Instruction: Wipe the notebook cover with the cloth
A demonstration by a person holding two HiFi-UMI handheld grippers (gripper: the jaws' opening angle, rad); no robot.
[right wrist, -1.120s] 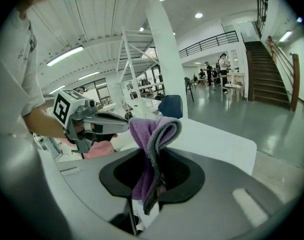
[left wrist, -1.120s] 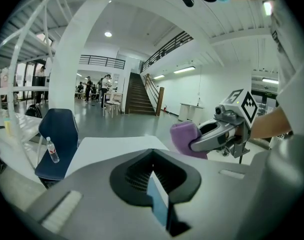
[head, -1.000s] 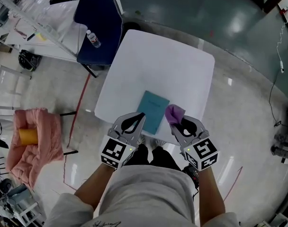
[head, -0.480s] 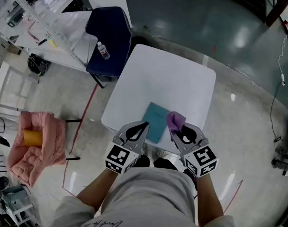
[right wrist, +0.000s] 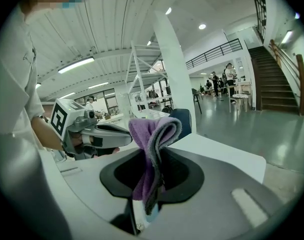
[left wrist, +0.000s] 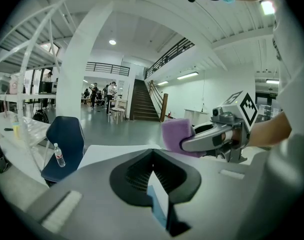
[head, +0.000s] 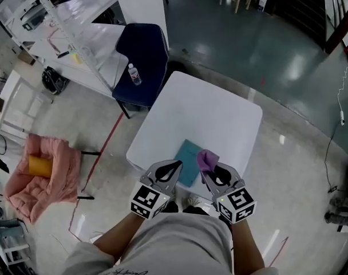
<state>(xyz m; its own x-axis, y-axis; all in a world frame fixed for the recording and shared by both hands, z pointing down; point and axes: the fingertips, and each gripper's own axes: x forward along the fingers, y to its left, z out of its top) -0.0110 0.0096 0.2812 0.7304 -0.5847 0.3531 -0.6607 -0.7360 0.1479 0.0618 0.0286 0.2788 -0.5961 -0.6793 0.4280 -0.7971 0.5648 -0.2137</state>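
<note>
1. Lying flat near the person's edge of the square white desk (head: 208, 110): a teal rectangular notebook (head: 188, 159).
2. Right gripper (head: 209, 168): fingers clenched on a folded purple cloth (head: 207, 158), held at the notebook's right edge.
3. Left gripper (head: 176, 165): fingers pressed together, empty, over the notebook's near left corner; contact with it cannot be confirmed.

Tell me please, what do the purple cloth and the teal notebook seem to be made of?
Purple cloth: soft fabric, perhaps microfibre, matte and slightly fuzzy, grey on one side; it droops in limp folds. Teal notebook: the cover looks like thin card or paper, flat and without shine, but it is too small to tell any coating.
</note>
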